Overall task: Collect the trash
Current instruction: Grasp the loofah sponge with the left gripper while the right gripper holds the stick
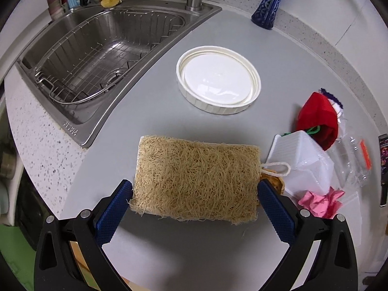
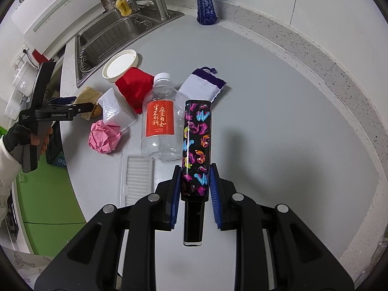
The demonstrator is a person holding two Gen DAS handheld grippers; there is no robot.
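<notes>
The left tongs (image 1: 194,194) stand released around the loofah (image 1: 196,179), while the right tongs (image 2: 195,181) grasp the tube (image 2: 196,145). Risk: the smooth tube could slip down.

Bottle (image 2: 158,123) label: 守正创新 (orange ground)

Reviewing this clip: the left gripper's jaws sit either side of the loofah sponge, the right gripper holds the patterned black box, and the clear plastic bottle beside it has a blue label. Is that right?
One detail is wrong: the clear plastic bottle has a red label, not blue, as the right wrist view shows. The rest stands: the left gripper has its jaws either side of the loofah sponge, and the right gripper holds the patterned black box.
</notes>
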